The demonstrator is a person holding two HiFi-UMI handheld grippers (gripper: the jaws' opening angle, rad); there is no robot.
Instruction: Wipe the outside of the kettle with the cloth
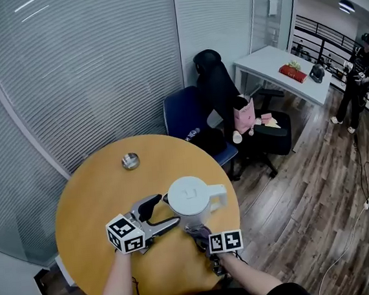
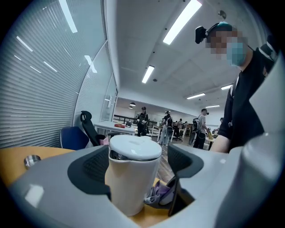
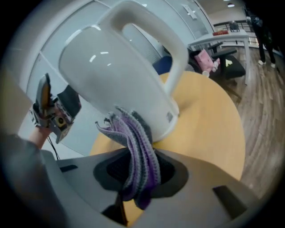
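Observation:
A white kettle [image 1: 189, 200] stands upright near the right edge of the round wooden table [image 1: 92, 198], its handle pointing right. My left gripper [image 1: 157, 216] is open at the kettle's left side. In the left gripper view the kettle [image 2: 133, 178] stands between the spread jaws of this gripper [image 2: 136, 165]. My right gripper [image 1: 203, 236] is shut on a purple-grey cloth [image 1: 199, 230]. In the right gripper view the cloth [image 3: 136, 151] hangs out of the gripper [image 3: 138, 171] and presses against the lower wall of the kettle [image 3: 116, 75], below the handle. The cloth [image 2: 160, 193] also shows behind the kettle's base.
A small metal dish [image 1: 130, 160] sits on the table's far side. Beyond the table are a blue chair [image 1: 182, 114], a black office chair [image 1: 221, 85] with a pink toy [image 1: 245, 116], and a white desk [image 1: 274, 63]. A person [image 1: 360, 81] stands far right.

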